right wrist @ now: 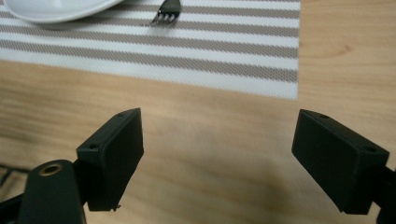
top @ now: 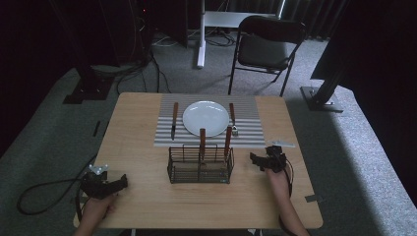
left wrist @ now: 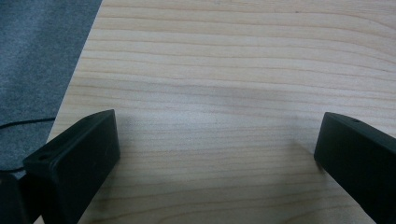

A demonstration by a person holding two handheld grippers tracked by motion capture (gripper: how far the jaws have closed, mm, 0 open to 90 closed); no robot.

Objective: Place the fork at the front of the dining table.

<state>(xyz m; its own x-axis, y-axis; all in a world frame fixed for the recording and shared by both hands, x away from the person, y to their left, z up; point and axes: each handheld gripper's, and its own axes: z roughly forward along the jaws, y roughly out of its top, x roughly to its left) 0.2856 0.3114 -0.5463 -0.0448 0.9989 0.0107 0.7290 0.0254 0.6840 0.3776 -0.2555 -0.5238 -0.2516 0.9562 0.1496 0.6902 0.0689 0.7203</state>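
While both hands sit idle near the table's front edge, the work in hand looks like setting a place from the wire basket (top: 200, 165).

High view: basket sits mid-table (top: 137, 147), just in front of the striped placemat (top: 246, 137). Two wooden-handled utensils stand upright in the basket, one (top: 202, 143) near its middle, one (top: 228, 141) toward its right end. On the mat behind the basket: white plate (top: 206, 118), knife (top: 174, 120) just left of the plate, fork (top: 232, 119) just right of it. Left gripper (top: 123, 181) is well left of the basket, right gripper (top: 252, 159) just right of it. Folding chair (top: 268, 46) stands beyond the table.

Left gripper view: jaws spread wide, nothing between them, bare wood underneath.

Right gripper view: jaws also spread wide and empty, aimed at the mat's (right wrist: 187, 56) corner; fork tines (right wrist: 164, 16) and plate rim (right wrist: 56, 11) at the top.

Handling guess: utensils are light and stiff. Wooden handles should give decent friction; the metal ends would be slippery. Best to pinch the handle near its top, where it clears the basket rim, and lift straight up so it doesn't snag the wire. The right-end utensil is the nearer pick for the right gripper.
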